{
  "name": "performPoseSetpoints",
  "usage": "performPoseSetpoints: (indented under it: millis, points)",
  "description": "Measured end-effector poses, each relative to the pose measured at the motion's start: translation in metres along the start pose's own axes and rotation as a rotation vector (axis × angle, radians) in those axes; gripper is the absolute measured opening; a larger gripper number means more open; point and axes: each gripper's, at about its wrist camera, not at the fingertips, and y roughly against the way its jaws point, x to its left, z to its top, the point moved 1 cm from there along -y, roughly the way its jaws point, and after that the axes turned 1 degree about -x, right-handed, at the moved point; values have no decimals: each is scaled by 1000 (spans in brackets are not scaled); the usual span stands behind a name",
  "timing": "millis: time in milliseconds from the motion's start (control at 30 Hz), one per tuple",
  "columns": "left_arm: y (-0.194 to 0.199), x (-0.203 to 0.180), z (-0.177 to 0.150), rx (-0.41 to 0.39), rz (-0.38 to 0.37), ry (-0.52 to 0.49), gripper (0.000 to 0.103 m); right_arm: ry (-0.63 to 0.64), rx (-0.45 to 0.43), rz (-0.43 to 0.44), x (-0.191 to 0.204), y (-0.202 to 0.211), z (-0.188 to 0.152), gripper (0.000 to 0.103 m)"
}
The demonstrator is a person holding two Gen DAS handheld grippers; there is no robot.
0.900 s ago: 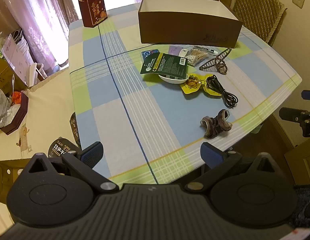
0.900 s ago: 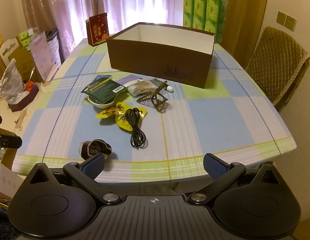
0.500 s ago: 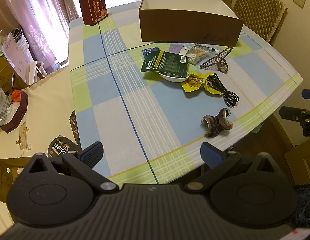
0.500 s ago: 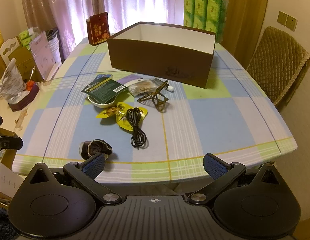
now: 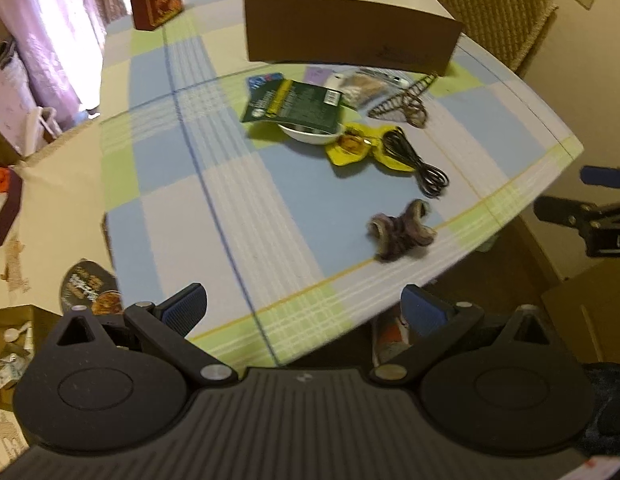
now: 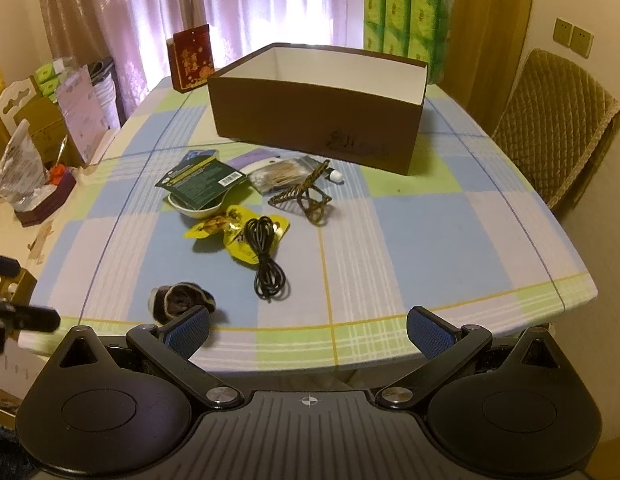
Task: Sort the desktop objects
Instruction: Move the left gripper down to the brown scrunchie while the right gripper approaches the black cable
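While wide apart, fingers (image 6: 429, 338) w/ nothing.

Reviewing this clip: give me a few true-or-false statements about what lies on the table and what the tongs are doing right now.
1. The brown box is open-topped. True.
2. The black cable lies partly on the yellow packets. True.
3. The right tongs grip the cable. False: they are open and empty.
4. The dark green packet lies inside the box. False: it rests over a white dish.
5. The left tongs are open. True.
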Motion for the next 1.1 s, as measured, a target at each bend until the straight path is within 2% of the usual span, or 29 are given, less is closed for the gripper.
performPoseSetpoints:
  millis: [433,567,733,900,967,1033,1100]
  points:
    - [-30,-16,23,-36,-46,-77,101,-27,23,-12,-24,-14,5,101]
    - [-46,-29,26,-34,-116,-107,96,-33,30,-15,-33,-19,8,101]
    - [-59,-39,27,-20,-209,-92,86,-54,48,-16,-49,-30,10,101]
    - [-72,-44,34,2,-204,-100,85,-76,71,-13,-63,-41,12,101]
    - [-80,-45,37,18,-228,-89,81,-79,78,-13,-67,-44,14,101]
    - [-90,-46,39,44,-244,-79,71,-79,84,-12,-71,-47,15,101]
    - [-98,-48,41,62,-252,-71,67,-78,87,-11,-74,-50,17,101]
